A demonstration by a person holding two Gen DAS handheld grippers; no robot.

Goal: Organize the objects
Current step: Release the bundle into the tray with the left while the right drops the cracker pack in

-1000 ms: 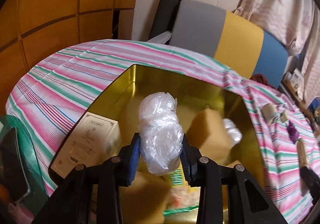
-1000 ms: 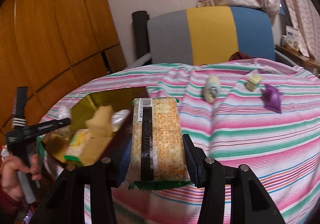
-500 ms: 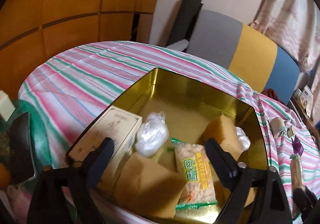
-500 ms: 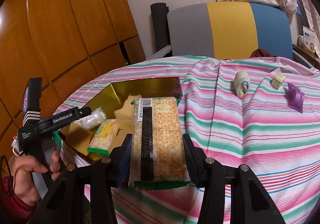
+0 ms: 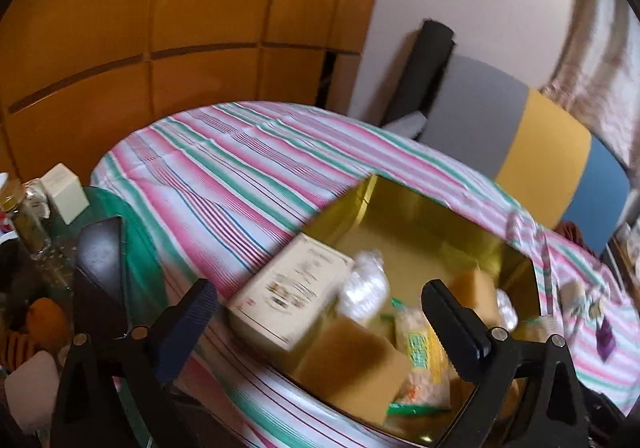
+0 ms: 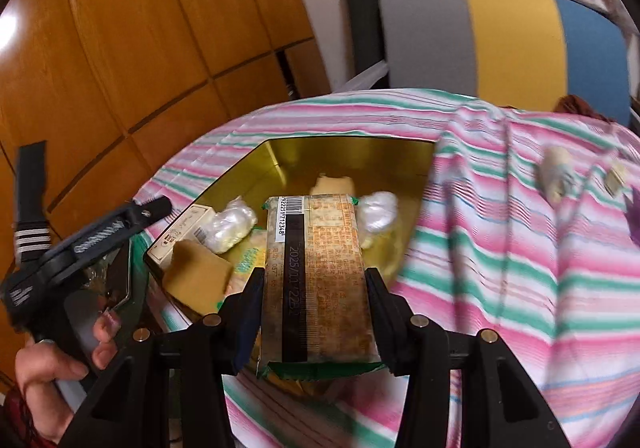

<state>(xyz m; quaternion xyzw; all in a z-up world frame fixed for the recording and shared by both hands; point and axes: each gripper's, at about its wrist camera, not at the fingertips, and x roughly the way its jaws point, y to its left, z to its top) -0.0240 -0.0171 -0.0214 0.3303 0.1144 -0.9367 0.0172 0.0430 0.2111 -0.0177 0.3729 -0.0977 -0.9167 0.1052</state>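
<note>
A gold tin sits on the striped tablecloth. It holds a cream box, a clear plastic-wrapped bundle, tan blocks and a green-edged snack packet. My left gripper is open and empty at the tin's near left edge. My right gripper is shut on an orange cracker packet and holds it above the tin's near side.
Loose on the cloth to the right lie a pale wrapped roll, a small yellow piece and a purple wrapper. A chair stands behind the table. A side shelf with jars is at the left.
My left gripper opened, let the plastic-wrapped bundle go into the tin, and drew back to the left. My right gripper moved left with the cracker packet to above the tin.
</note>
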